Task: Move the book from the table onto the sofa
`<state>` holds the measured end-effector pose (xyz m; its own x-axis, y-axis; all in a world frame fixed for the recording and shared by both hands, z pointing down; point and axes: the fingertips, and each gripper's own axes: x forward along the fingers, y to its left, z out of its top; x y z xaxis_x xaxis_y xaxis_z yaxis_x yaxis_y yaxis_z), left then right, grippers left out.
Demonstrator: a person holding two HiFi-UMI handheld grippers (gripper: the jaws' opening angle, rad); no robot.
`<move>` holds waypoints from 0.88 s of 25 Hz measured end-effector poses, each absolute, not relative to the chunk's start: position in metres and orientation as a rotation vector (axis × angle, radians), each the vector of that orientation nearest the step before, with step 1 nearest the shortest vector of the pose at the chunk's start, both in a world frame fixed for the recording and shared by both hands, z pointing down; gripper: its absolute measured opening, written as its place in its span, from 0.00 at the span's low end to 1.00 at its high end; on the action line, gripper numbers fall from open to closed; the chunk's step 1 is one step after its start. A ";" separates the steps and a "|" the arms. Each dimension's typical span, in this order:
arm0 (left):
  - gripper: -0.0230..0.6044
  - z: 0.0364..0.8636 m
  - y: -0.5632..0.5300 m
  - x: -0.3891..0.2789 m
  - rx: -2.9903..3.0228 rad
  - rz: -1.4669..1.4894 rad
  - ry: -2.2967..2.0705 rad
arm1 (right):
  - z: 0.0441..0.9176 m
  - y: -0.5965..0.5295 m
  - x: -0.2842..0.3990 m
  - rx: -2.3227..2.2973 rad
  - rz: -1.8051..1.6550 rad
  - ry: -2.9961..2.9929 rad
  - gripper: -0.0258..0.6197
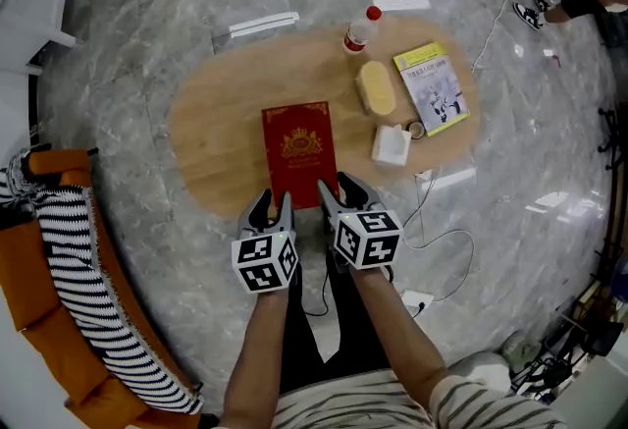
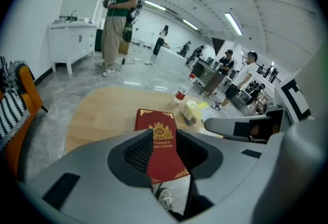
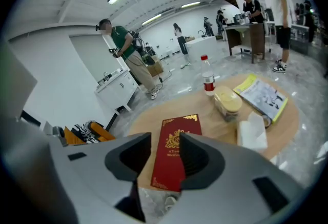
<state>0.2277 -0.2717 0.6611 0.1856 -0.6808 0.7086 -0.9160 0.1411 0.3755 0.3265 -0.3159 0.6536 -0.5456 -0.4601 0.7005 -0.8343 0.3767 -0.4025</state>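
A dark red hardcover book with gold crest and corner ornaments [image 1: 298, 150] lies flat and closed on the oval light-wood table [image 1: 216, 137], at the table's lower edge in the middle of the head view. Just below it the person's two grippers sit side by side: the left gripper [image 1: 272, 205] is at the book's lower left corner and the right gripper [image 1: 342, 191] at its lower right corner. Each gripper view shows its grey jaws standing partly spread, with the red cover in the gap but lying beyond the pads, so neither pair pinches anything. Whether the tips touch the book's edge cannot be told. Toward the right of the table are a clear plastic bottle with a red cap and label [image 1: 360, 28], a yellow-lidded oval container [image 1: 376, 87], a yellow-bordered magazine [image 1: 433, 88] and a white tissue pack [image 1: 391, 145]. The orange sofa [image 1: 22, 265], draped with a black-and-white striped blanket [image 1: 83, 280], fills the lower left of the head view, well apart from the table on the grey marble floor [image 1: 510, 172].
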 end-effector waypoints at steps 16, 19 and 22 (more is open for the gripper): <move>0.44 0.753 -0.294 0.217 1.437 0.392 -1.476 | 0.750 -0.337 0.326 1.035 1.118 -1.979 0.50; 0.48 0.767 -0.299 0.216 1.431 0.419 -1.450 | 0.763 -0.341 0.330 1.038 1.136 -1.949 0.51; 0.49 0.780 -0.302 0.215 1.419 0.456 -1.421 | 0.779 -0.340 0.330 1.010 1.163 -1.923 0.53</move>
